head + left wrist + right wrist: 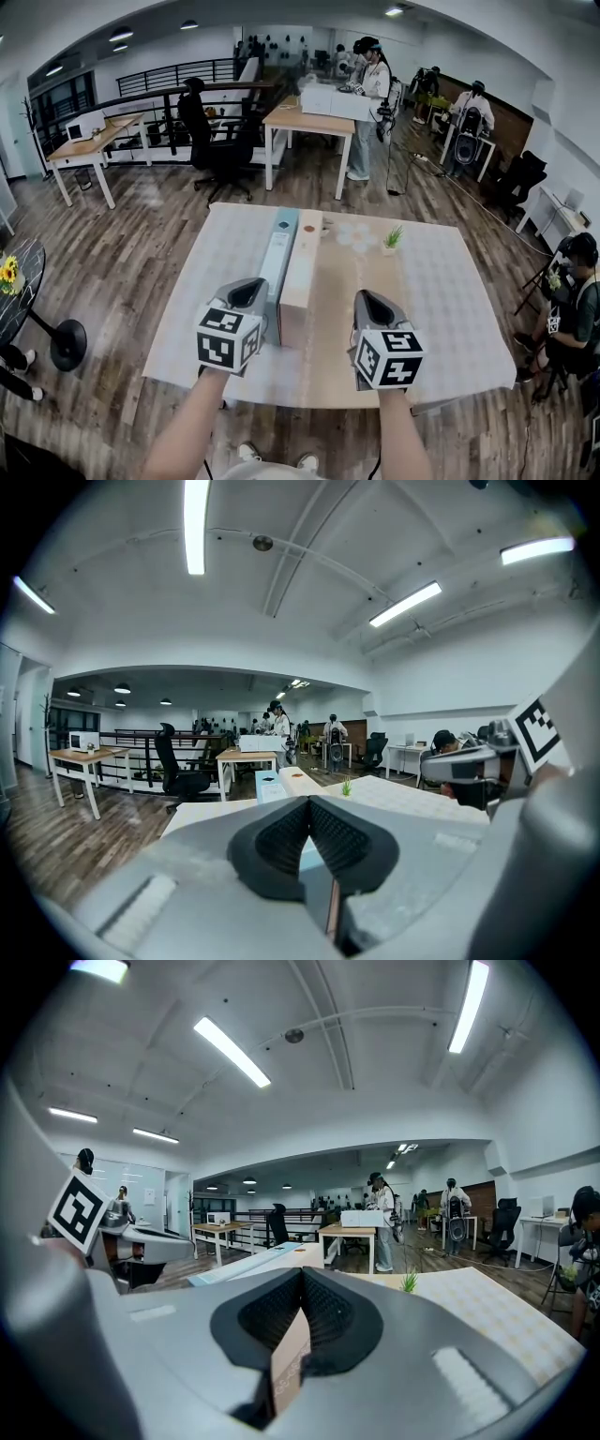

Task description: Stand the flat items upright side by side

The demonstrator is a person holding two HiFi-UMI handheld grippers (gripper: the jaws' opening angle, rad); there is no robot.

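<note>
Where the table was viewed from the head camera, a blue folder and a cardboard box were found standing on their long edges. They were pressed side by side and ran away from the person down the middle of the cloth. Set like this, each seemed to be propped by the other, so the task was judged done or very nearly so. A small potted plant was placed well apart, beyond them to the right.

The left gripper was held at the near end of the blue folder, just beside it on its left; whether it touched could not be told. Its jaws were seen fully together, with nothing clamped. Only a sliver of pale blue, probably the folder beyond, was glimpsed beneath the pads.

The right gripper was held over the table to the right of the cardboard box, apart from it. Its jaws were also closed on nothing that could be named. A tan strip was seen in the gap below them, and whether that was table surface or part of the gripper could not be settled. Both grippers were probably held near to steady either item if it leaned.
</note>
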